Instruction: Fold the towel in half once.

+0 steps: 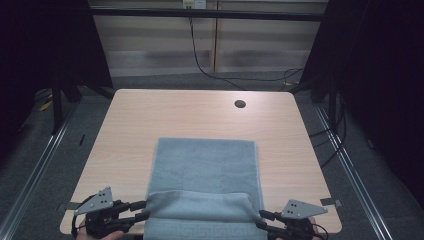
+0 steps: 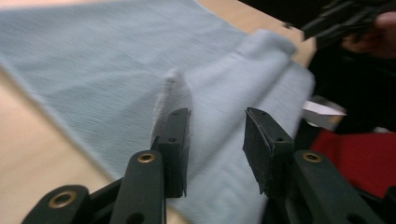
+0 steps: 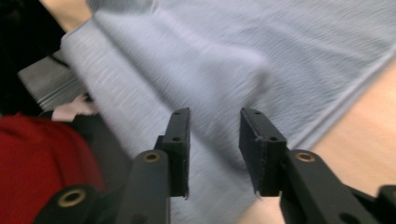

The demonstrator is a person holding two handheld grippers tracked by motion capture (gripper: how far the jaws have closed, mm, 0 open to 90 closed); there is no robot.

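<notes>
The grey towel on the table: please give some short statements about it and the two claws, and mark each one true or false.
1. The grey towel lies on a light wooden table. True.
2. The towel's near edge is folded up into a raised roll. True.
3. The left claw is clamped shut on the towel. False: its jaws stand apart, with a tuft of cloth against one finger.
4. The right claw holds a red cup. False: its jaws are open over the towel and hold nothing.
5. A round hole is in the table beyond the towel. True.
</notes>
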